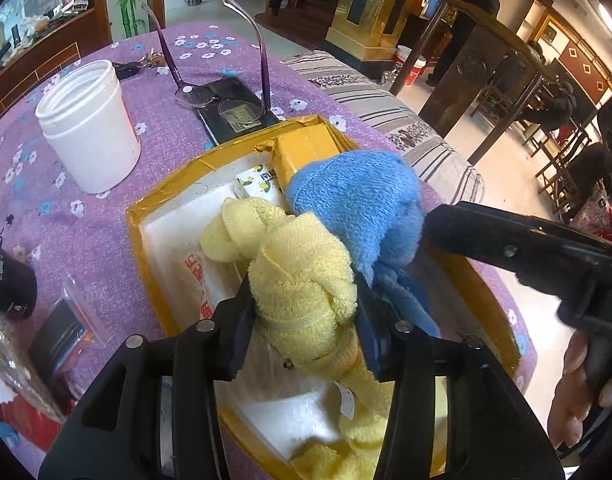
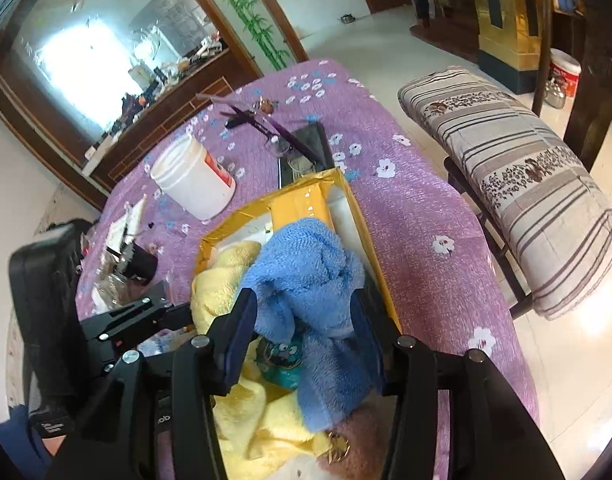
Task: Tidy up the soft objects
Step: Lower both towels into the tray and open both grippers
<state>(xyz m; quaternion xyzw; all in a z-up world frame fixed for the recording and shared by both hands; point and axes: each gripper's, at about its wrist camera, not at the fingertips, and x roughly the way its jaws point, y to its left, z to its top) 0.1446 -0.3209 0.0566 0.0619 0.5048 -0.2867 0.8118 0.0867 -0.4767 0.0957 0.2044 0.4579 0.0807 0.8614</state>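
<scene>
A knotted yellow towel sits between the fingers of my left gripper, which is shut on it over the yellow-taped foam box. A knotted blue towel lies against it on the right. In the right wrist view my right gripper is shut on the blue towel, above the box. The yellow towel lies under and left of it. My left gripper's body shows at the left. My right gripper's finger enters the left wrist view from the right.
On the purple flowered tablecloth stand an open white jar, purple glasses on a dark phone, keys, and small items at the left edge. A striped cushioned bench stands right of the table.
</scene>
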